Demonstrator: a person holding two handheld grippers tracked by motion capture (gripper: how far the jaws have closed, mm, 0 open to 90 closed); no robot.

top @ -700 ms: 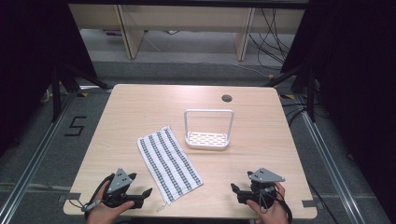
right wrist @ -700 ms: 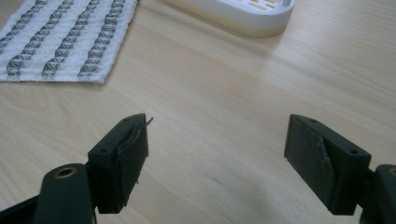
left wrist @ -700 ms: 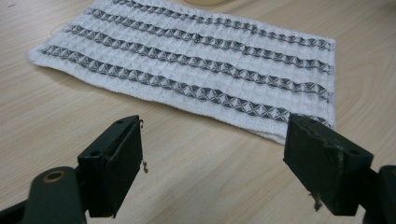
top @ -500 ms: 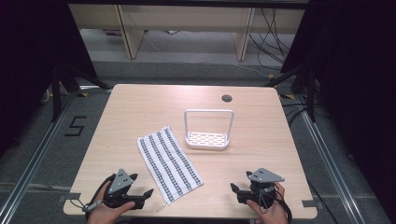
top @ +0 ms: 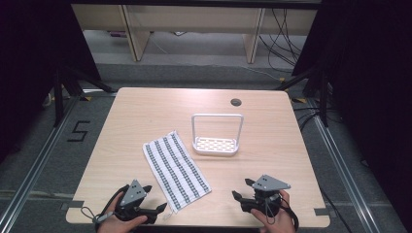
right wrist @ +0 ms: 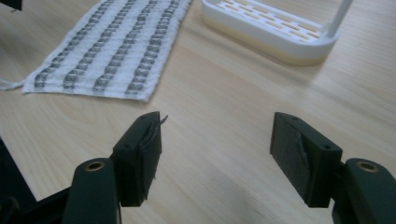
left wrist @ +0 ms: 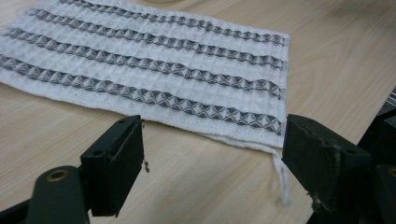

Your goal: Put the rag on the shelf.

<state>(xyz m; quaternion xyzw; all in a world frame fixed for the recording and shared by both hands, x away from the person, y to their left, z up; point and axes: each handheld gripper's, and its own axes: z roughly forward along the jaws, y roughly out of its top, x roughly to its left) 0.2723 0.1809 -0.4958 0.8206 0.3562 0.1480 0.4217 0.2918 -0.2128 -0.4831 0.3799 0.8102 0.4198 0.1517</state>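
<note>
Down at the near left corner of the tabletop [top: 136,111], the left gripper [top: 158,209] sat low in the person's left hand [top: 119,224], its fingers [left wrist: 114,161] spread wide apart with nothing between them. In the left gripper view those fingers pointed straight at the near edge of the cloth [left wrist: 154,70], one on each side of the hem, with bare wood in the gap and a loose white thread [left wrist: 282,179] trailing off the cloth's corner just beside the right-hand one. The cloth, white with dark patterned stripes, lay flat and slanted across the left-centre of the tabletop, its near corner just beside the left gripper. Next over, the white rack [top: 215,144] stood upright near the middle, its tall loop handle rising over a slotted base, close to the cloth's far end but apart from it. A small dark grommet [top: 236,102] sat in the wood beyond the rack. On to the near right: the right gripper [top: 241,196] rested in the right hand [top: 272,221], fingers [right wrist: 140,156] likewise held wide and empty, aimed across bare wood toward cloth and rack, well apart from both.
</note>
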